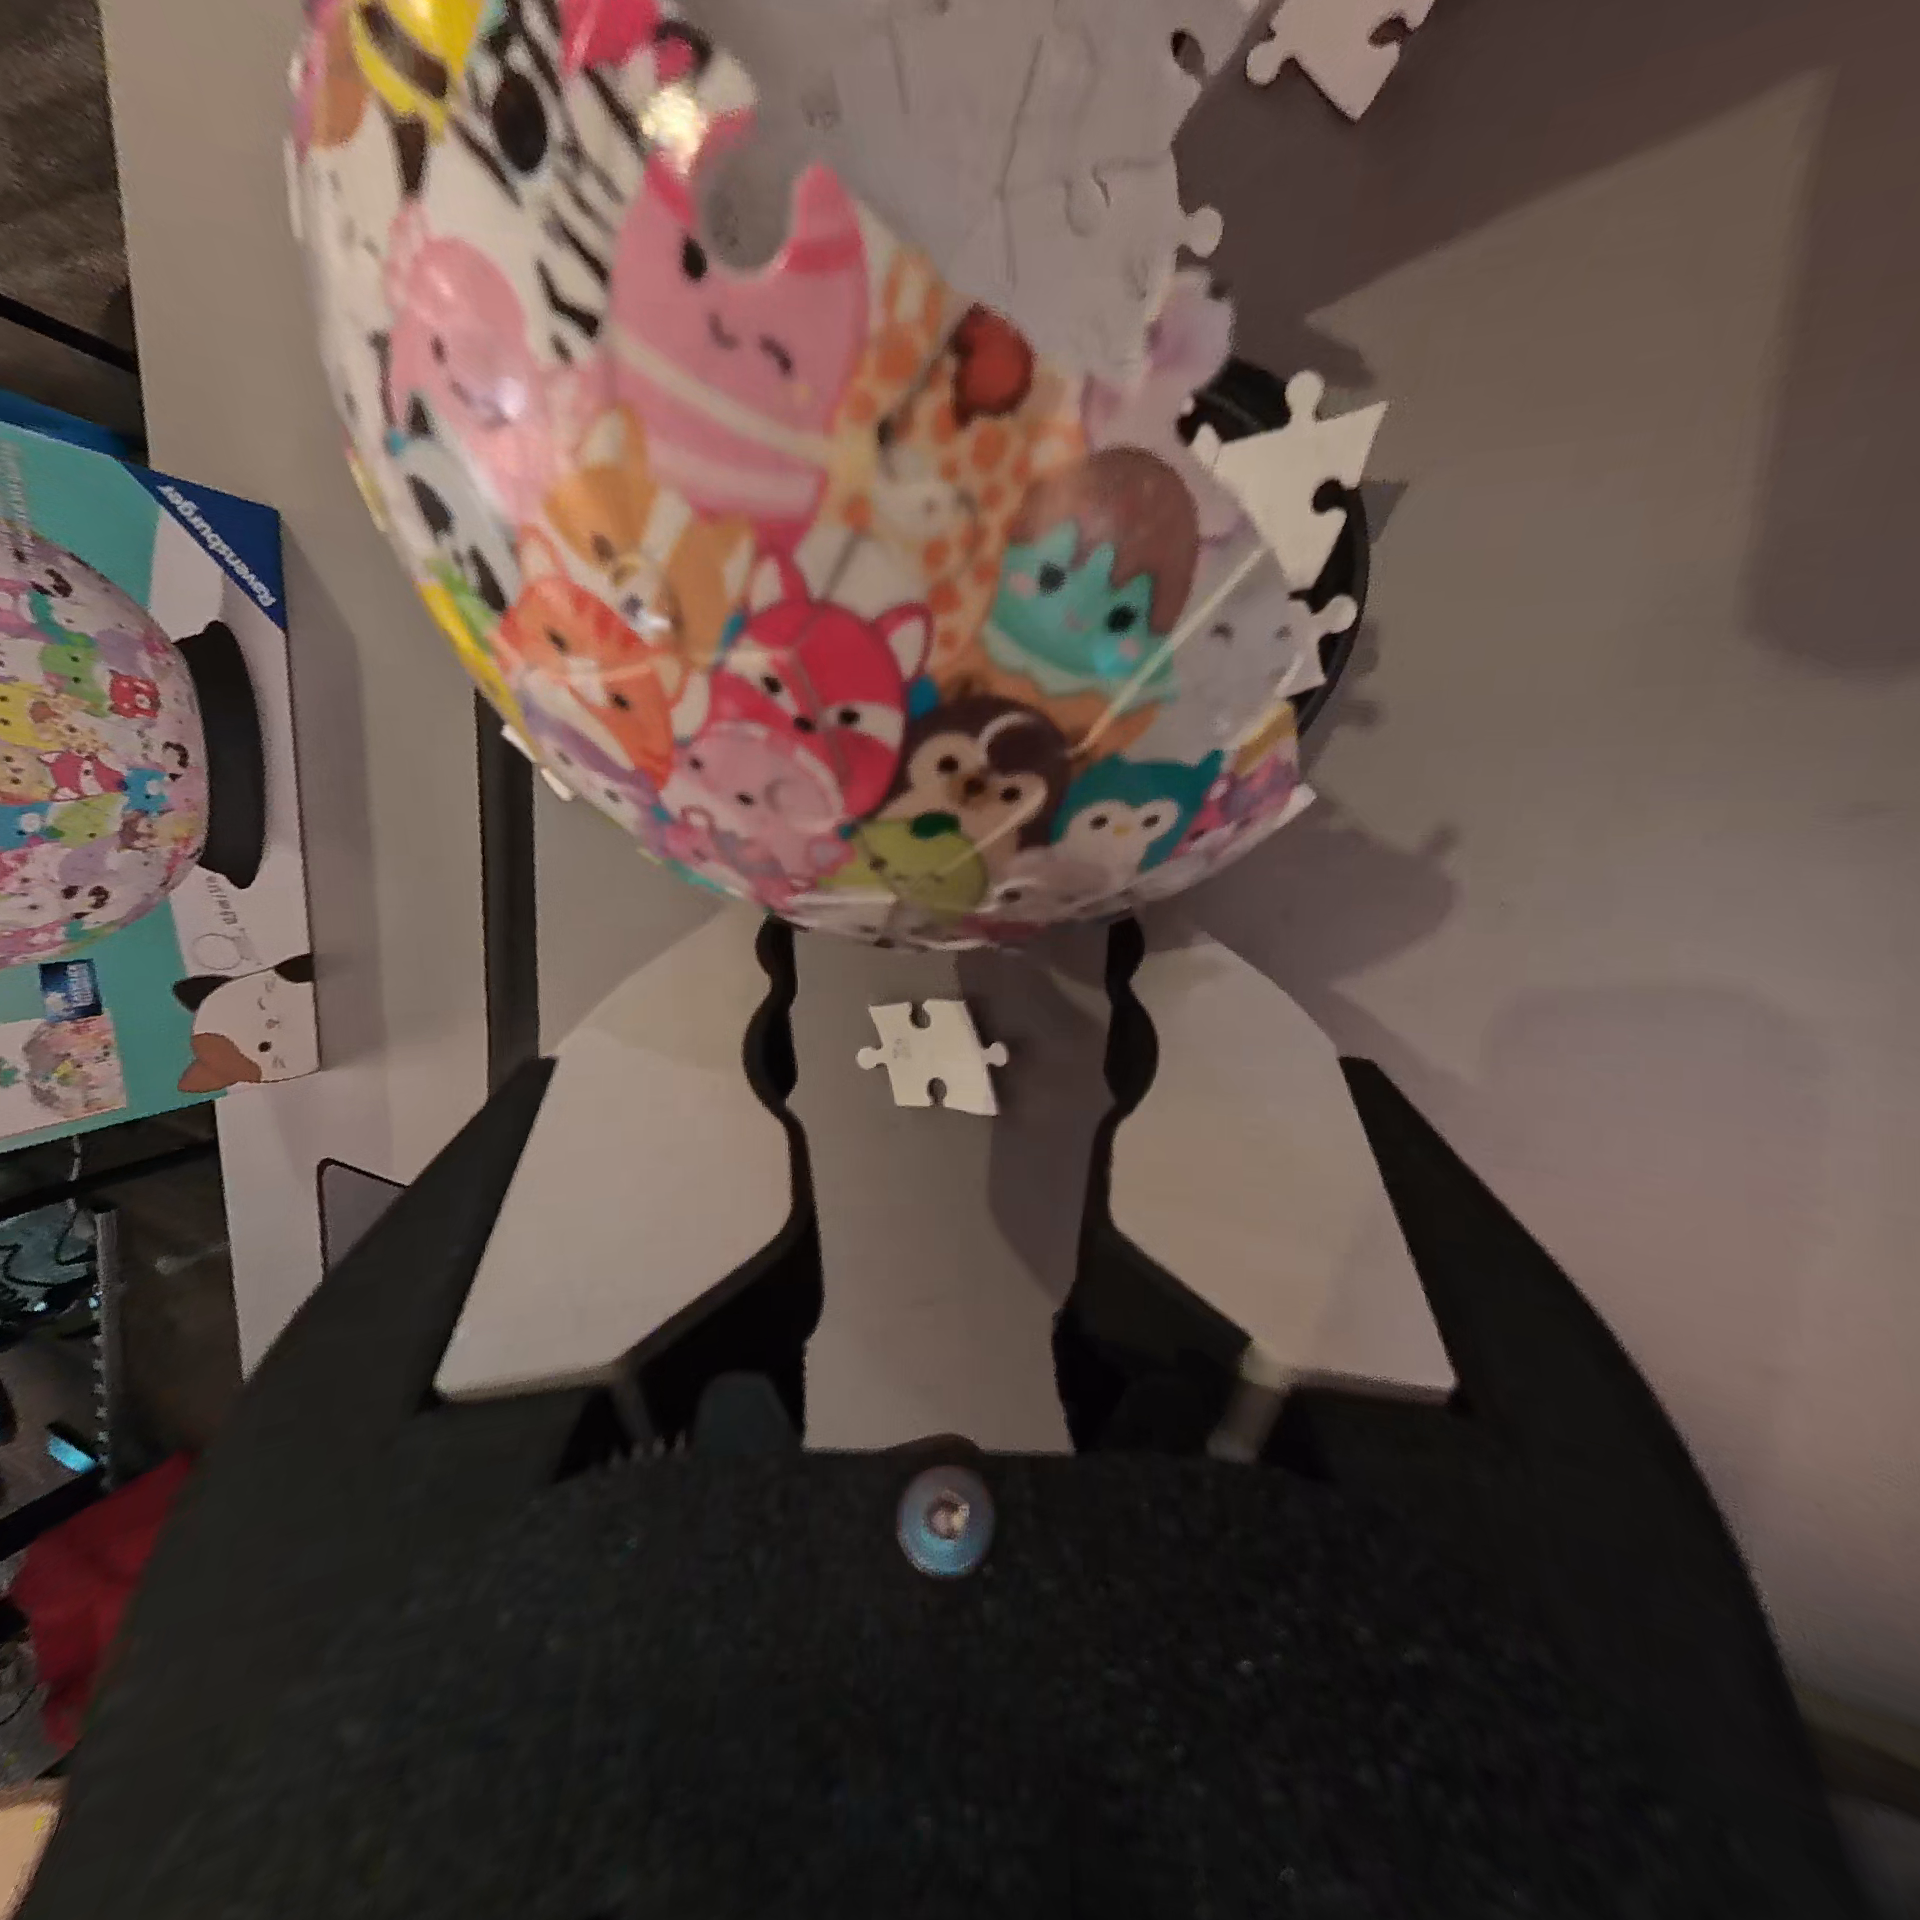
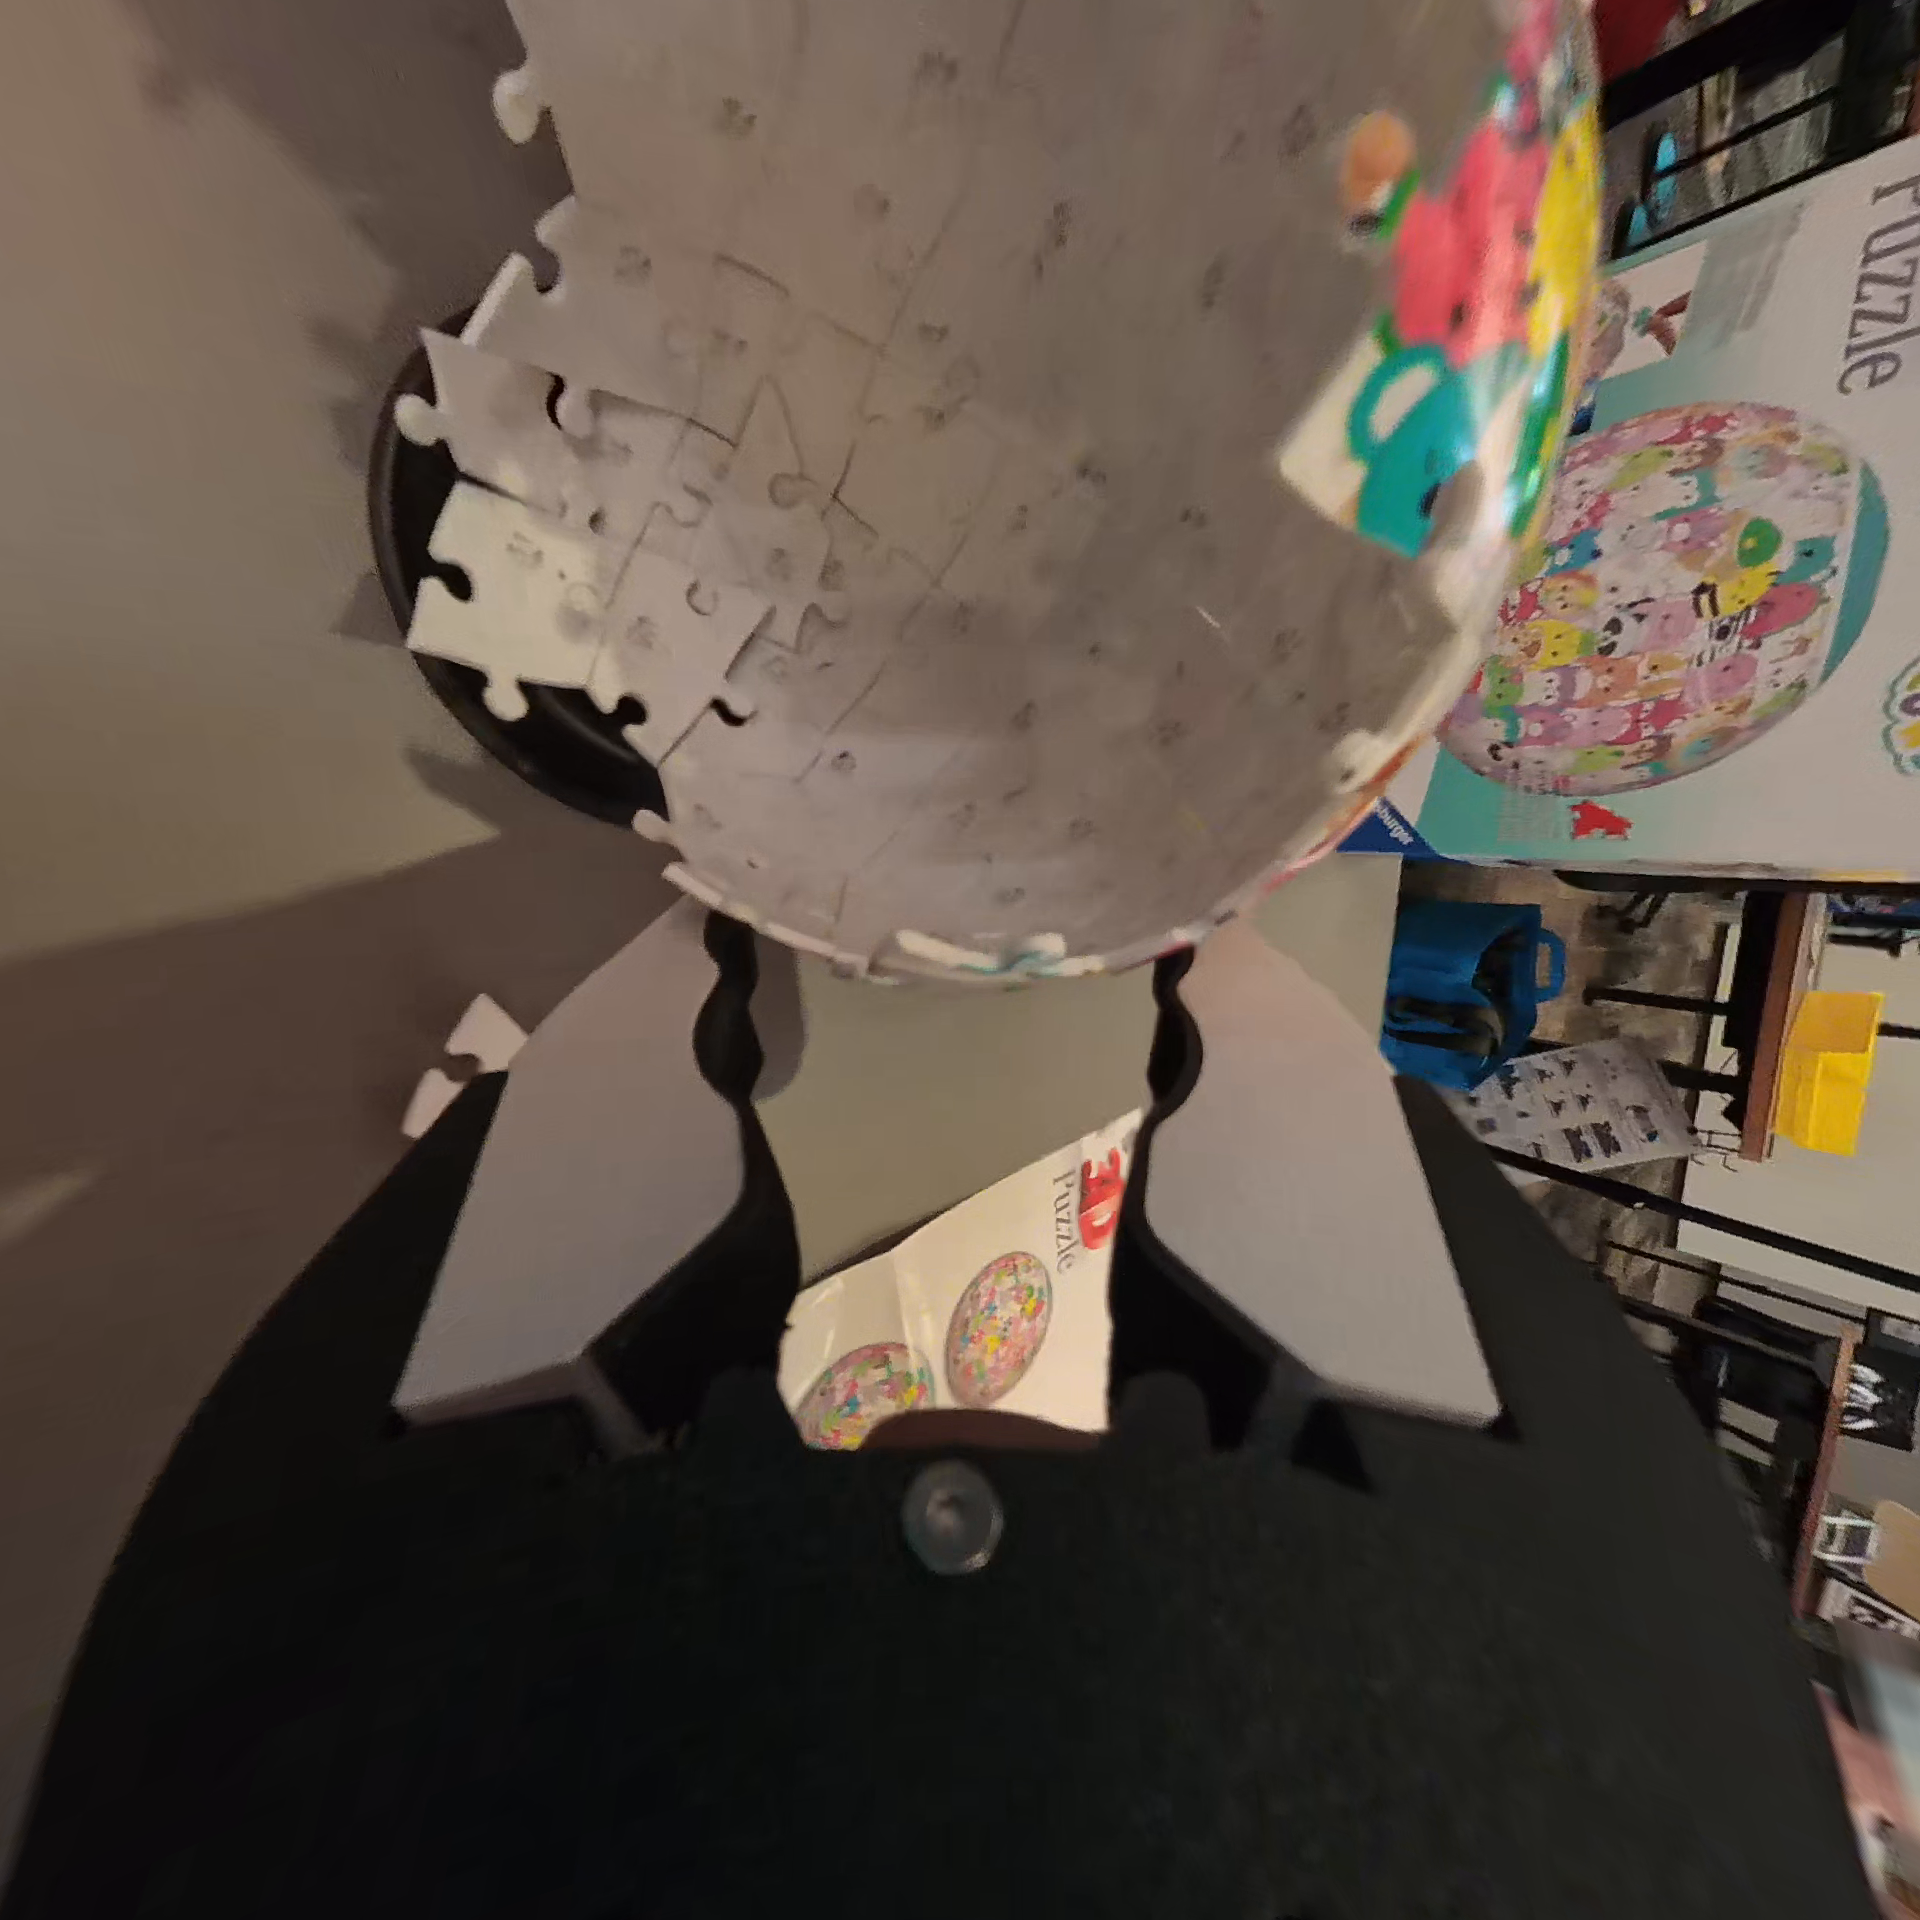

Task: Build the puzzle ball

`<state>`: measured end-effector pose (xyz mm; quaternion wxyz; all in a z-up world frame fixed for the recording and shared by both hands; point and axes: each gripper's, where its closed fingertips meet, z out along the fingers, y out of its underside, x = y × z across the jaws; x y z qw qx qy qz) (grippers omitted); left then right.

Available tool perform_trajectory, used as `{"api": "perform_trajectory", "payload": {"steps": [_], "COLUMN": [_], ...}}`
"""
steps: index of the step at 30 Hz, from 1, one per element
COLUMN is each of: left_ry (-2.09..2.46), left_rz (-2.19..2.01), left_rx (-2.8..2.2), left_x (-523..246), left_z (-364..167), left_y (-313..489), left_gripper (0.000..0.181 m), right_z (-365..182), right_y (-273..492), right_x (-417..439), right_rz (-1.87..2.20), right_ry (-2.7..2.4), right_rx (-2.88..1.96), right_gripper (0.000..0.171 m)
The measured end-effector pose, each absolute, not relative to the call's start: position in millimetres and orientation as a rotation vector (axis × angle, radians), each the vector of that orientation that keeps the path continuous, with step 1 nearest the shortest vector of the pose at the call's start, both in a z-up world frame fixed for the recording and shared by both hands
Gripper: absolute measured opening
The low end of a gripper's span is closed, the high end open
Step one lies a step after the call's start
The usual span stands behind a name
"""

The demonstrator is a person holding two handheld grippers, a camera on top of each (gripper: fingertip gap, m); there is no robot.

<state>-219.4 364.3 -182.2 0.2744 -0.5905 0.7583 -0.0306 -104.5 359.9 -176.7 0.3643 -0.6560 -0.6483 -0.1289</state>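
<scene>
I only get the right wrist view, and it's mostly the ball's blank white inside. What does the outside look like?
Observer: In the left wrist view the puzzle ball shows its outer face, crowded with colourful cartoon animals.
Operator: Is that side finished?
Observer: No. A one-piece gap sits in the pink cat near the top.
Operator: Where's the other gripper?
Observer: The left gripper is just under the ball's lower edge, jaws apart, with nothing between them.
</scene>
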Motion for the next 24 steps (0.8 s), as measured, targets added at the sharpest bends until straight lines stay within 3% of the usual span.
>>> {"api": "perform_trajectory", "payload": {"steps": [9,16,24], "left_ry": [1.963,1.792,1.186], "left_rz": [-0.146,-0.338,-1.261], "left_rx": [-1.666,-1.833,-1.983], "left_x": [-231,-259,-267], "left_z": [-183,-189,-159], "left_y": [363,346,260], "left_gripper": [0.058,0.055,0.047], "right_z": [-171,-145,-172], "right_y": [353,305,213], "right_x": [-82,-60,-123], "right_rz": [-0.252,-0.206,0.348], "right_ry": [-1.484,-1.191,-0.772], "right_rx": [-1.846,-1.979,-2.084], "right_gripper": [0.078,0.069,0.070]}}
